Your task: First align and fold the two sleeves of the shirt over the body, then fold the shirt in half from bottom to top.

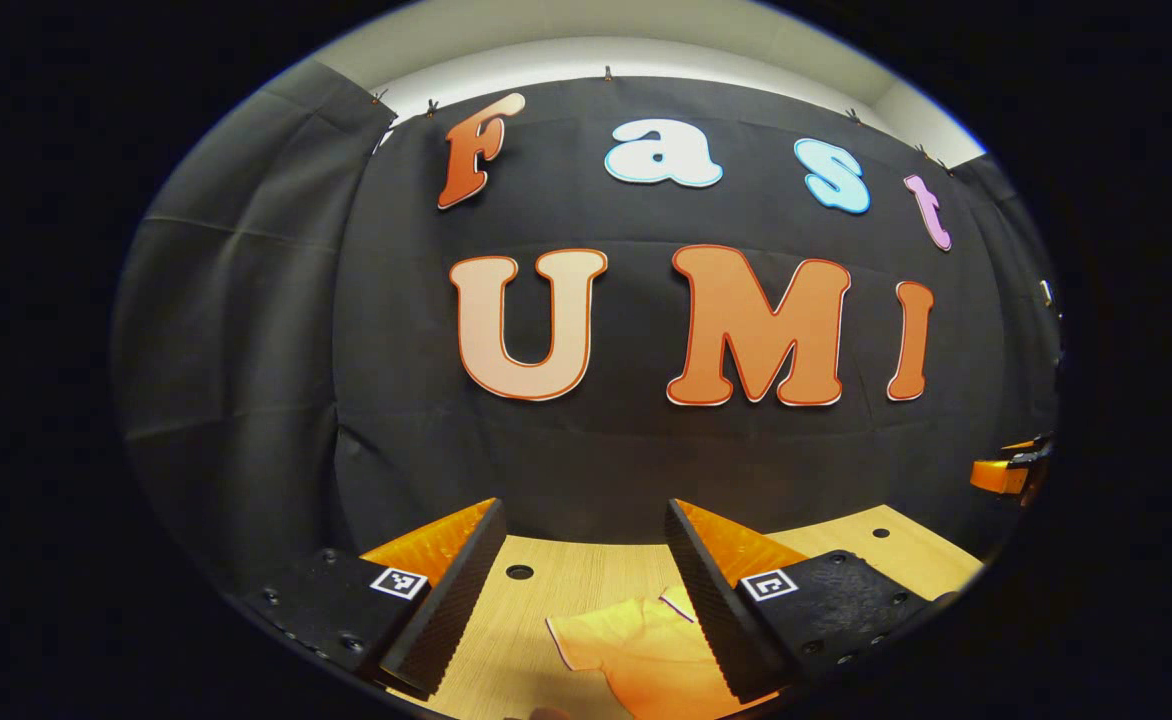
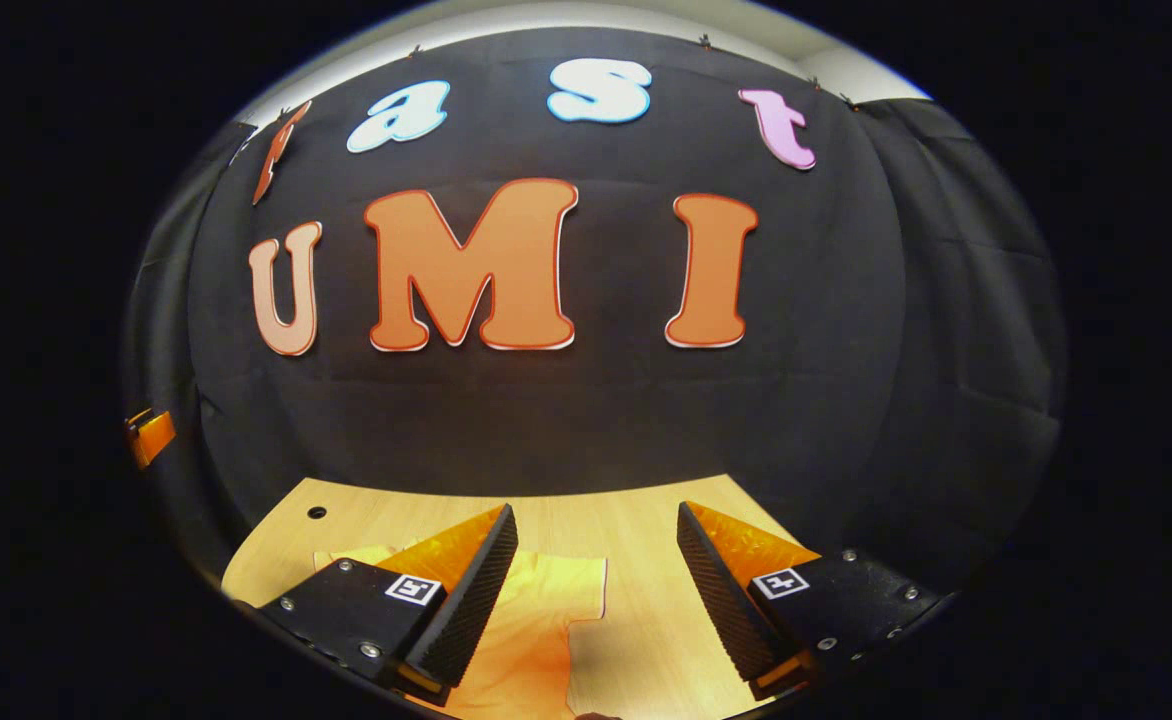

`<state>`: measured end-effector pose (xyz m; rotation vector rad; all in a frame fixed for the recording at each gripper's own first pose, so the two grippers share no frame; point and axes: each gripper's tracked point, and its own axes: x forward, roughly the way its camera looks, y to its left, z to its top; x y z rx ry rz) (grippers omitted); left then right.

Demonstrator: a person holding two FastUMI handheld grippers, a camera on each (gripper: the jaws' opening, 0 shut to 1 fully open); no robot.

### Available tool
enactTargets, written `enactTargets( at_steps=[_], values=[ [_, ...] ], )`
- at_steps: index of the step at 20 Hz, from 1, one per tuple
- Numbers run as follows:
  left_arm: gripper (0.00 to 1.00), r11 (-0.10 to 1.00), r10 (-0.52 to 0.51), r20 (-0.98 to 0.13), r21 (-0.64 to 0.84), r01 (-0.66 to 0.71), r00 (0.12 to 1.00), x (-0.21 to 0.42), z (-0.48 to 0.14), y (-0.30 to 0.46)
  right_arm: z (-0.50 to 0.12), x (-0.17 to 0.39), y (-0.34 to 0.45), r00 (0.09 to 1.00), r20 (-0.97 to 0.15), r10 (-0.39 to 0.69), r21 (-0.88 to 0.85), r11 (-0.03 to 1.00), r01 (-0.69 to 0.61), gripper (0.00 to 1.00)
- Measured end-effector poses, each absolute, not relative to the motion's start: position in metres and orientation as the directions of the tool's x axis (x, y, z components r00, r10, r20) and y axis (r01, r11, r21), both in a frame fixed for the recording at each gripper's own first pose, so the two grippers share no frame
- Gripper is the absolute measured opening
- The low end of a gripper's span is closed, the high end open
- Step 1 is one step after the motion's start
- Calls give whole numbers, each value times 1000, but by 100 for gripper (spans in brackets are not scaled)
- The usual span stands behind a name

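An orange-yellow shirt (image 1: 636, 655) lies flat on the wooden table (image 1: 546, 600), low in the left gripper view, with one short sleeve (image 1: 576, 635) spread toward the left. My left gripper (image 1: 582, 545) hangs open above it, nothing between its fingers. In the right gripper view the shirt (image 2: 536, 620) lies at the lower left, its other sleeve (image 2: 581, 585) reaching to the right. My right gripper (image 2: 596, 550) is open too and held above the table (image 2: 646, 620), with the sleeve's edge below the gap. The right gripper (image 1: 1011, 470) also shows at the far right edge of the left gripper view.
The black cloth wall rises just behind the table's far edge. Small round holes (image 1: 520, 572) (image 2: 317, 512) dot the tabletop. Bare wood lies to the right of the shirt in the right gripper view. The left gripper (image 2: 149, 435) peeks in at that view's left edge.
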<state>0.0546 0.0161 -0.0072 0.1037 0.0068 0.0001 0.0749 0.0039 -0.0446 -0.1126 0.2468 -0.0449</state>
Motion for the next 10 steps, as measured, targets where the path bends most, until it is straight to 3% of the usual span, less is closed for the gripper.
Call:
enactTargets(
  at_steps=[10],
  values=[
    [98,990,50,-48,132,-44,998,71,-26,53,-128,174,-4,809,-585,-63,-103,995,4,98]
  ],
)
